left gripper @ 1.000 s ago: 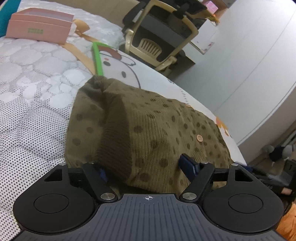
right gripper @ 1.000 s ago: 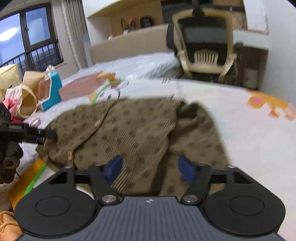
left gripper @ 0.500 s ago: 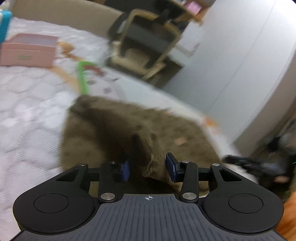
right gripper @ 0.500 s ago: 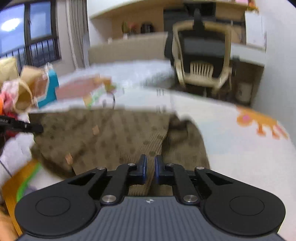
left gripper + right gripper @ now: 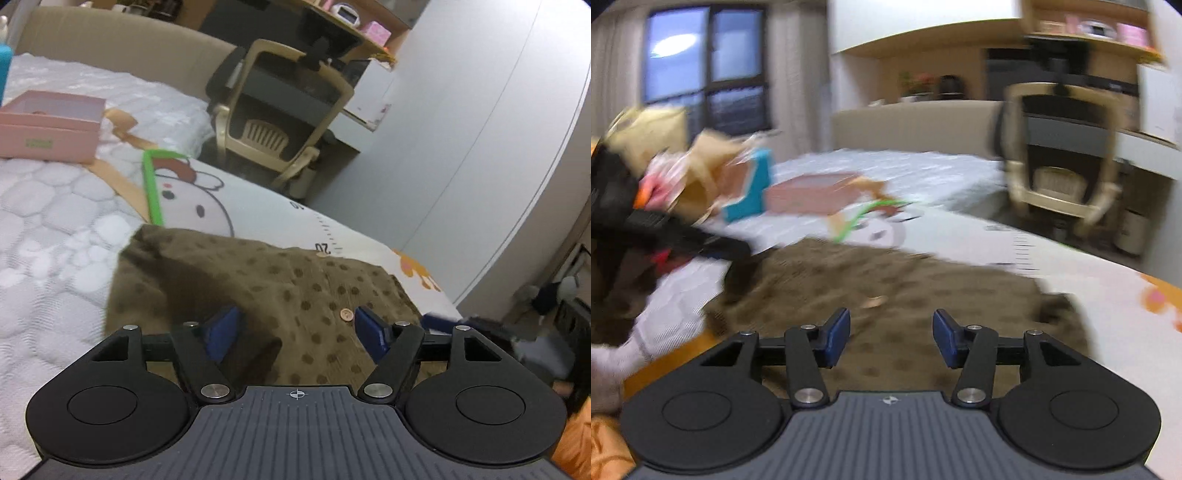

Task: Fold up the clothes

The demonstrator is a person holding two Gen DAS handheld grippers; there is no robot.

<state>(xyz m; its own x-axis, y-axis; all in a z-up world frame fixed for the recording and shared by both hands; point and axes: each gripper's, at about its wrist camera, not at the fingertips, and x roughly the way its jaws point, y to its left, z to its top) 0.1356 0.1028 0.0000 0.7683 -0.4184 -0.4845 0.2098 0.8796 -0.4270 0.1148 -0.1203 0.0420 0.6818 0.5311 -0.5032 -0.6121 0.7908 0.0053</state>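
Observation:
An olive-brown dotted shirt (image 5: 280,280) with small tan buttons lies folded over on the bed. In the left wrist view my left gripper (image 5: 297,328) hovers open just above its near edge, nothing between the blue pads. The right wrist view is motion-blurred; there the same shirt (image 5: 886,288) spreads out ahead, and my right gripper (image 5: 890,334) is open over its near part, holding nothing. The tip of the right gripper (image 5: 443,321) shows at the shirt's right edge in the left wrist view. The left gripper (image 5: 683,236) appears as a dark blurred shape at the shirt's left edge.
The bed has a white quilted cover (image 5: 44,229) and a cartoon-print mat (image 5: 258,199). A pink box (image 5: 48,125), a green strap (image 5: 153,188) and tan ribbons lie beyond the shirt. A beige office chair (image 5: 280,110) stands past the bed. Bags and a teal box (image 5: 750,188) sit at the left.
Half a second ago both grippers were shut on the shirt's fabric and lifting it. Now both are open, and the shirt lies flatter, folded over on the bed.

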